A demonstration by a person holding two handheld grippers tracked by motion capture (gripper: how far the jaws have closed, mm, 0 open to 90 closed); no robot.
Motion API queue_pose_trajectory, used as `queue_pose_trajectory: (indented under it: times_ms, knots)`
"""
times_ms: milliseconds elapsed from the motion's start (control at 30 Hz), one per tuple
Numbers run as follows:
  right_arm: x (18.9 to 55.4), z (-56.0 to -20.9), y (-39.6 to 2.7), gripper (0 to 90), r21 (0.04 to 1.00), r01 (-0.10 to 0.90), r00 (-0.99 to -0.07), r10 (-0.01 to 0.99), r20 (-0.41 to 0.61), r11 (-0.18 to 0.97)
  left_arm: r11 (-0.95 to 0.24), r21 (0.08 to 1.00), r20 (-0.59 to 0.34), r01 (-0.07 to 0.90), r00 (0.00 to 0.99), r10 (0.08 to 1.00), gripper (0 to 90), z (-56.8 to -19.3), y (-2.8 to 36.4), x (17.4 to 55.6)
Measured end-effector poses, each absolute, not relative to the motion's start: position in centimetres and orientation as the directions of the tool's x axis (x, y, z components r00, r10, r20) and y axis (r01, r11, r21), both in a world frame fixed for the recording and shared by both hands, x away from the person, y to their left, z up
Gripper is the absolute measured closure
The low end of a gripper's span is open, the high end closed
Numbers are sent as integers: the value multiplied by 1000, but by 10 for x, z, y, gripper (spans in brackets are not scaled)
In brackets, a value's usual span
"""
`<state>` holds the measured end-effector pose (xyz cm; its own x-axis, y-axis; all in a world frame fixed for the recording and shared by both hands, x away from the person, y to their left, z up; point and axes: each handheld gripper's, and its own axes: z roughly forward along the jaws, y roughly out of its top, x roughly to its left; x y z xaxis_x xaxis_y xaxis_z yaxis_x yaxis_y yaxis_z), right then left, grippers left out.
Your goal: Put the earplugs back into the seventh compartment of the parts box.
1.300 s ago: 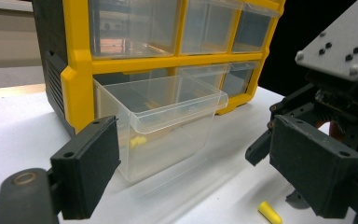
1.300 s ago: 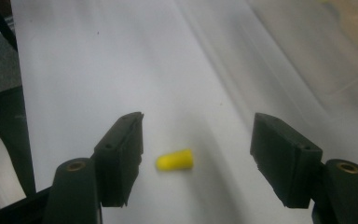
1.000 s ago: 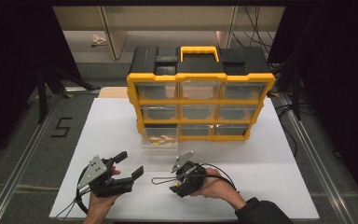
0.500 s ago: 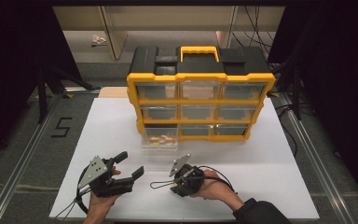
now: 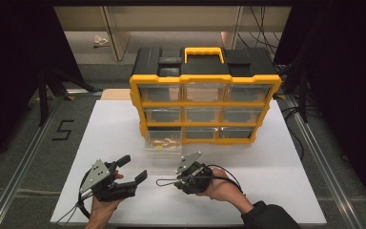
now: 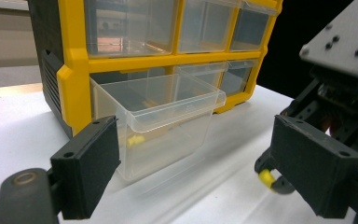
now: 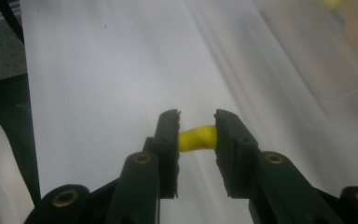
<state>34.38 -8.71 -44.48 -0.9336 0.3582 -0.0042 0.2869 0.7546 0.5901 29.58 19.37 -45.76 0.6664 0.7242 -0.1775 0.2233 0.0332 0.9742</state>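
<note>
Hardly anything has moved since a moment ago: the right hand has slid a little nearer to the person, and the left one has stayed put. On the left, the left gripper [image 5: 129,170] rests low over the white desk [image 5: 290,167] with its fingers wide apart and nothing in them. Just past it, the clear drawer [image 6: 161,122] sticks out of the bottom left slot of the yellow box [image 5: 205,102], and some small pieces lie inside. To the right, the right gripper [image 7: 196,140] has its fingers squeezed on a small yellow piece [image 7: 196,138], held just above the desk near the drawer. I think the piece goes into that drawer. To do it well, keep the squeeze gentle and steady, lift the piece up over the drawer's front wall, and only let go when it is right above the open space.
</note>
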Motion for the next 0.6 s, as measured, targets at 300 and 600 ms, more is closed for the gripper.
queue_pose_trajectory:
  times_ms: [300,600]
  knots:
    - [352,-417,-97,713,668,277,-919,393,-25,691,39,973,-185,228,666,722,156,-458,194,296]
    - [361,-395,-100,711,715,277,-903,429,-35,641,46,972,-192,230,667,719,156,-458,194,296]
